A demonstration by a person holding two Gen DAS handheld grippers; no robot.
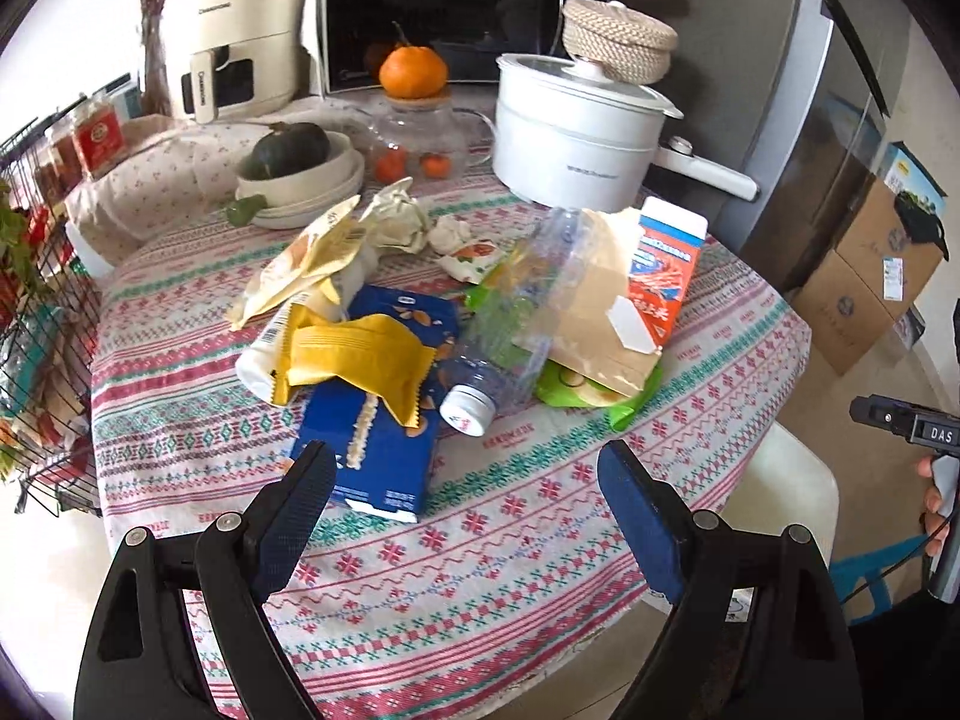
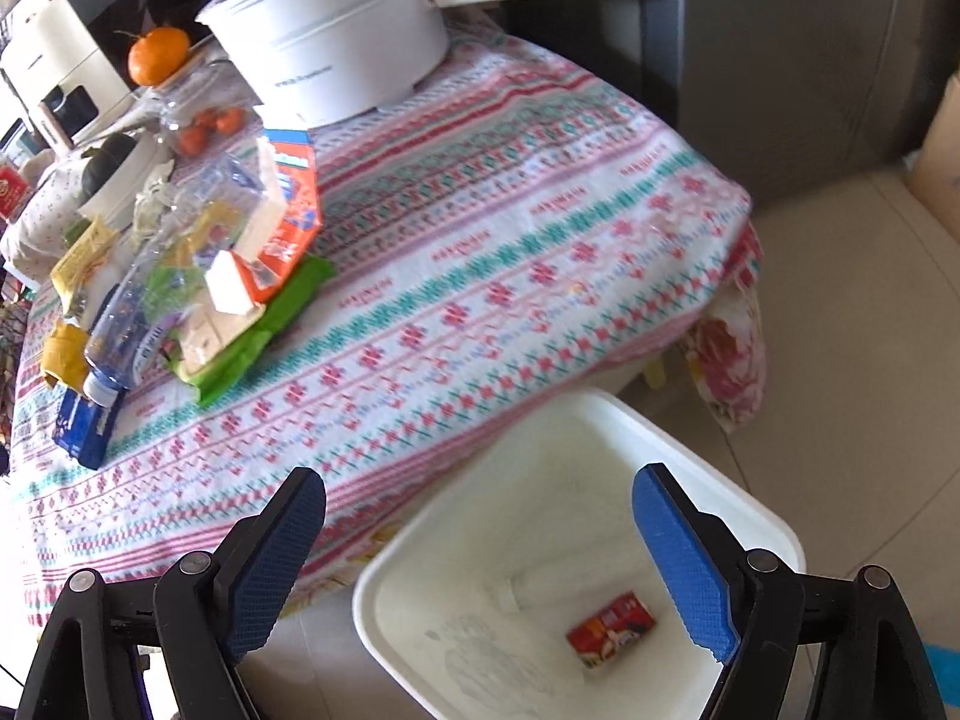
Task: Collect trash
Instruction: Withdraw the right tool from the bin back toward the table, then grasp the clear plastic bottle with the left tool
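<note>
In the left wrist view the left gripper [image 1: 465,480] stands with its jaws wide apart and nothing between them, low in the frame over the patterned tablecloth [image 1: 540,540]. Just above its left finger lies the blue carton [image 1: 384,420], with a yellow wrapper [image 1: 354,360] draped across it. Right of those, a clear plastic bottle [image 1: 510,324] with a white cap lies on its side, touching a tan paper pouch [image 1: 600,306], a green packet [image 1: 630,402] beneath, and an orange-and-blue carton [image 1: 666,264] toward centre right.

In the right wrist view the right gripper [image 2: 480,564] is likewise spread and empty, at the bottom of the frame above the white bin [image 2: 420,570], which stands on the floor just beside the table edge. One small red packet [image 2: 612,630] lies at the bin's bottom.

The job looks barely begun: a single piece is binned, while the whole heap remains on the table, at the centre of the left view.

Legible writing is scarce: "DAS" on the black device at the left view's right edge. Print on the cartons, white pot [image 1: 576,132] and cream appliance [image 1: 240,36] is too small to read.
</note>
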